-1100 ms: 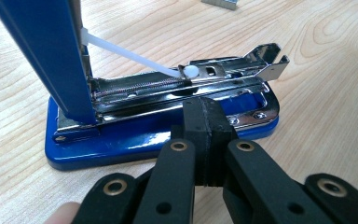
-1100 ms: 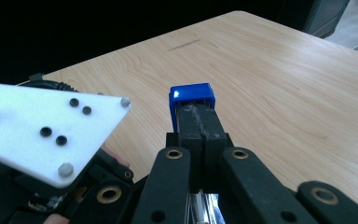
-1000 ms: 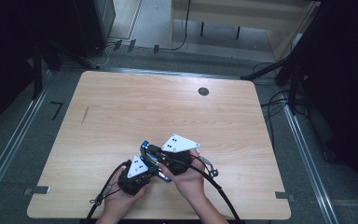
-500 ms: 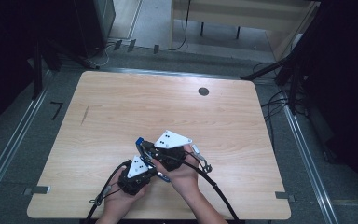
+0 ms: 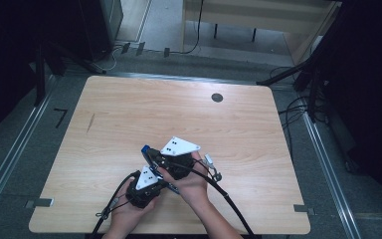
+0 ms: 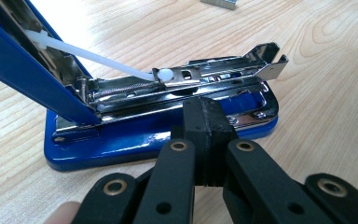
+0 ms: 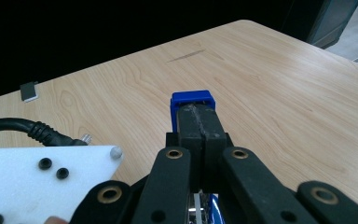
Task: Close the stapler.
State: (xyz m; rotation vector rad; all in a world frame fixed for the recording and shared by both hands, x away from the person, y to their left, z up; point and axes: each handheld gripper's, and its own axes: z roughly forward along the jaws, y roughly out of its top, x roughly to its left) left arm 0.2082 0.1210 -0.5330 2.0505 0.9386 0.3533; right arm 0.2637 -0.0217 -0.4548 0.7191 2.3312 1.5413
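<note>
A blue stapler (image 6: 135,140) lies on the wooden table (image 5: 129,109) with its cover (image 6: 23,70) swung up and its metal magazine (image 6: 191,79) bare. My left gripper (image 6: 205,105) is shut, and its tips rest against the magazine's side above the blue base. In the right gripper view my right gripper (image 7: 196,112) is shut too. Just past its tips stands the blue end of the cover (image 7: 192,99), touching or nearly so. From above, both grippers (image 5: 151,179) (image 5: 161,159) sit close together near the front edge, the stapler's blue tip (image 5: 146,149) just past them.
A short strip of staples (image 6: 219,3) lies on the table beyond the stapler. A black round cap (image 5: 217,97) sits in the tabletop far right, a dark streak (image 5: 90,123) at left. Cables (image 5: 229,204) trail off the front edge. Dark stands flank the table.
My right gripper and the blue cover end have shifted a little to the left. The left gripper has stayed put.
</note>
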